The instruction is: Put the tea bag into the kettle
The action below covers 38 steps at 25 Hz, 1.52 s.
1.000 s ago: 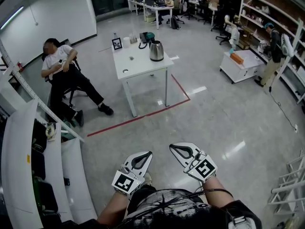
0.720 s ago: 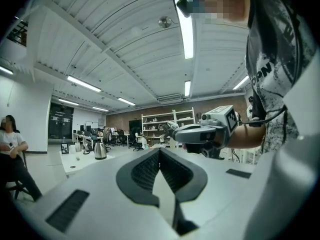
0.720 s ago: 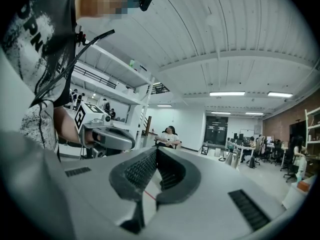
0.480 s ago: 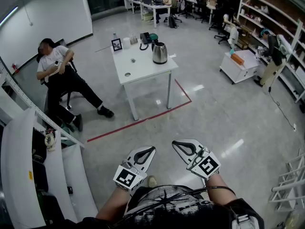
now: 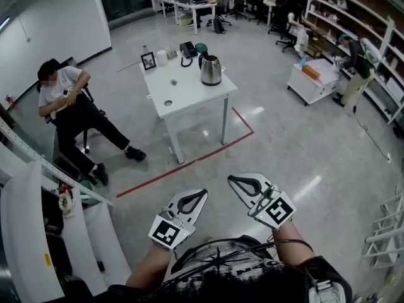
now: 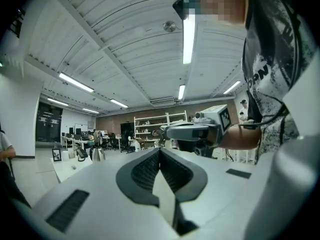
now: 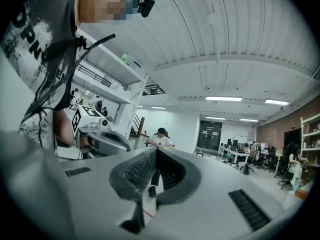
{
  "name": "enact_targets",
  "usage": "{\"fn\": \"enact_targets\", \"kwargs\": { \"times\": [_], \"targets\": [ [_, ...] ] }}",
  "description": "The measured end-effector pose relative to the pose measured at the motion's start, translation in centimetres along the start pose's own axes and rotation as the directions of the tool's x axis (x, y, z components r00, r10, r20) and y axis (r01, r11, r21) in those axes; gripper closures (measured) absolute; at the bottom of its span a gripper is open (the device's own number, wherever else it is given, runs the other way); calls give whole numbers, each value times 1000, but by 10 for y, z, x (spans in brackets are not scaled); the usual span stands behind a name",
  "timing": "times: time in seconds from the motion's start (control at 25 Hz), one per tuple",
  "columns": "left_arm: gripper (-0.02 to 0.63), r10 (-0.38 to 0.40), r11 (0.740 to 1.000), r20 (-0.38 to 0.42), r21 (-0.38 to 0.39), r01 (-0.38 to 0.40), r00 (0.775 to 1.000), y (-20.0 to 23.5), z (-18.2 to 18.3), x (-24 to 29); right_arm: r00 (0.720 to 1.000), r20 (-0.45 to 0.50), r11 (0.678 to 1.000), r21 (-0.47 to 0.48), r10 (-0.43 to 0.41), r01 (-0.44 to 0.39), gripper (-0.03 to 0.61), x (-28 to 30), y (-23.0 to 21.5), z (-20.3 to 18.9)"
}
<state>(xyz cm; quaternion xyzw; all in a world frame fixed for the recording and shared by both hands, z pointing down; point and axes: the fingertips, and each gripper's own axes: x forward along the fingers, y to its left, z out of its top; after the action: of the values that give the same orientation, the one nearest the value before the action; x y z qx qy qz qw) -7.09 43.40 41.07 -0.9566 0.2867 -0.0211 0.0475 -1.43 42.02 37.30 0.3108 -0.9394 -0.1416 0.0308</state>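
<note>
A steel kettle (image 5: 211, 70) stands near the far right corner of a white table (image 5: 196, 93), several steps ahead of me across the floor. A small pale thing (image 5: 173, 81) lies on the tabletop left of the kettle; it is too small to tell whether it is the tea bag. My left gripper (image 5: 202, 193) and right gripper (image 5: 231, 180) are held side by side low in the head view, far short of the table. Both are shut with nothing between the jaws. In the left gripper view the kettle (image 6: 97, 154) shows small at the far left, and the right gripper (image 6: 192, 131) is alongside.
A photo frame (image 5: 148, 60), a desk phone (image 5: 188, 49) and a small round thing (image 5: 167, 103) also sit on the table. A person (image 5: 66, 103) sits in a chair to its left. Red tape (image 5: 183, 164) marks the floor. White racks (image 5: 38, 219) line the left.
The whole view has shifted as I moved towards the table. It and the kettle look slightly larger, and both grippers sit a little higher in the picture, still shut.
</note>
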Motion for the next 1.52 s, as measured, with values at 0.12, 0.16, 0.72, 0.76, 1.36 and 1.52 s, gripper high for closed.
{"fn": "enact_targets", "kwargs": {
  "times": [0.12, 0.16, 0.72, 0.76, 1.36, 1.52],
  "targets": [
    [603, -11, 1000, 34, -1, 11, 999, 17, 3, 0, 1000, -19, 1000, 7, -7, 7, 568, 15, -3, -7],
    [603, -8, 1000, 43, -5, 9, 999, 23, 4, 0, 1000, -21, 1000, 10, -7, 7, 568, 19, -3, -9],
    [603, 46, 997, -5, -60, -46, 999, 97, -29, 44, 999, -28, 997, 69, 18, -16, 569, 69, -65, -44],
    [603, 50, 997, -7, -54, -50, 999, 103, -31, 50, 1000, -18, 997, 68, 25, -24, 568, 75, -73, -46],
    [603, 127, 992, -66, -14, -129, 990, 210, -32, 174, 995, 60, 994, 66, 77, -81, 568, 122, -226, -81],
    [603, 154, 987, -59, -29, -156, 986, 235, -32, 204, 995, 27, 992, 82, 96, -98, 568, 132, -262, -97]
  ]
}}
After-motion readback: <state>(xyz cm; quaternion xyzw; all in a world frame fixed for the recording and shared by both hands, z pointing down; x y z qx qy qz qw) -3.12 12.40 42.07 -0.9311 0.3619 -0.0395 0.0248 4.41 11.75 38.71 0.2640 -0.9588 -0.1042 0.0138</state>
